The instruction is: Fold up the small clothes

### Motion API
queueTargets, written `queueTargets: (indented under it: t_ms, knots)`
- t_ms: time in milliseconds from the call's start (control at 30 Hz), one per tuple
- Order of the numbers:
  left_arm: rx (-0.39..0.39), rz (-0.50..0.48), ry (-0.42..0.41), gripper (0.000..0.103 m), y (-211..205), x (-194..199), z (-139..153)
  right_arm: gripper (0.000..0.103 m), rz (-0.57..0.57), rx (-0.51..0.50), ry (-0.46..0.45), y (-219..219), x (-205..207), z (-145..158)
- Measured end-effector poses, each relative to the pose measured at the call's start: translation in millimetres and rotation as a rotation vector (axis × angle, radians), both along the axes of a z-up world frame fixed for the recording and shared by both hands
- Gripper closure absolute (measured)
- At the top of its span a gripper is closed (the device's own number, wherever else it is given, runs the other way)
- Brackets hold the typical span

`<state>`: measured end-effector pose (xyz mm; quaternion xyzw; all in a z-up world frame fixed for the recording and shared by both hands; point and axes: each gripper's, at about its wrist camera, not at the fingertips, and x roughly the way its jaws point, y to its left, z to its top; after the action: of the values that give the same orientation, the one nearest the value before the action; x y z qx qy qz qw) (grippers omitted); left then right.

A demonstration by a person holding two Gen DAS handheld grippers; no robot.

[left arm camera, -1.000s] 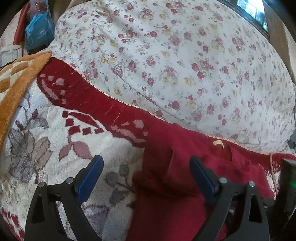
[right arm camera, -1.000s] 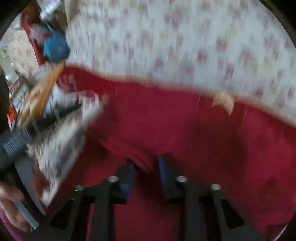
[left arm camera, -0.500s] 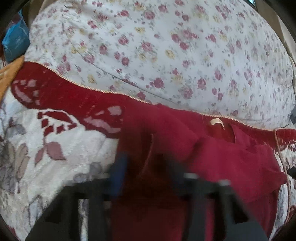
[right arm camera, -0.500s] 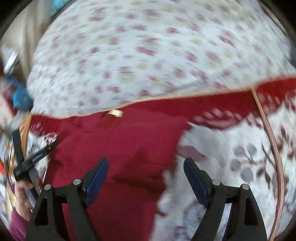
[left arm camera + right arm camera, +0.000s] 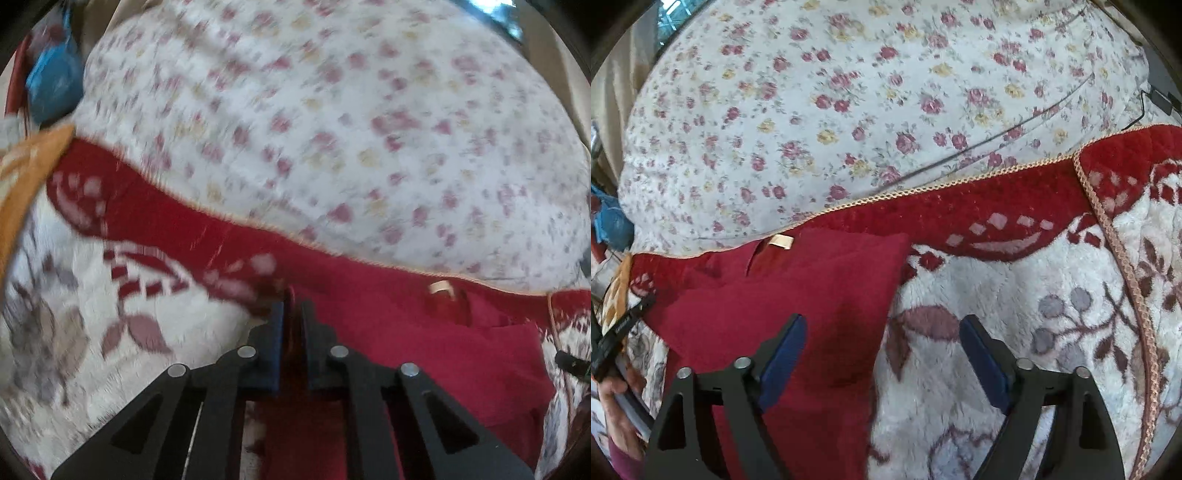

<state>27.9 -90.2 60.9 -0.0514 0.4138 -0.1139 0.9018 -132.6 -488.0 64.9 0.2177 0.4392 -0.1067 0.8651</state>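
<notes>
Two grippers at work: left gripper [image 5: 291, 314] pinched narrow on the left edge of the red garment [image 5: 798, 295], near the blanket's [image 5: 997, 369] red border; right gripper [image 5: 882, 343] wide, jaws just opened, straddling the right edge; better to grip deep before folding.

light: soft daylight | left view: motion-blurred | right view: sharp | edges: fisheye-warped

No legible text, brand, number or sign appears in either wrist view. The small tan tag [image 5: 781, 241] at the neck of the red garment [image 5: 798, 295] shows no readable print. A black strap [image 5: 620, 325] at the left edge of the right wrist view carries pale lettering, too small to read.
</notes>
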Motion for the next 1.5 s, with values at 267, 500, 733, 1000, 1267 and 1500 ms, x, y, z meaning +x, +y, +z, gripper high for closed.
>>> queueTargets:
  t_ms: [267, 500, 733, 1000, 1267, 1500]
  knots:
    - [0.099, -0.018, 0.042, 0.093, -18, 1, -22, 0.06, 0.005, -0.318, 0.112, 13, 50, -28]
    - [0.12, -0.009, 0.045, 0.091, -18, -2, -28, 0.051, 0.126, -0.189, 0.069, 35, 6, -2]
    - [0.131, -0.001, 0.04, 0.088, -18, -4, -29, 0.045, 0.131, -0.129, 0.092, 38, -43, -9]
    - [0.126, -0.002, 0.032, 0.088, -18, -6, -29, 0.012, 0.0, -0.023, 0.037, 3, 7, -14]
    - [0.142, 0.002, 0.033, 0.071, -20, -4, -31, 0.09, 0.021, -0.09, 0.007, 7, 23, -18]
    - [0.129, 0.031, 0.05, 0.051, -9, -1, -32, 0.081, -0.028, -0.074, 0.019, -4, 16, -18]
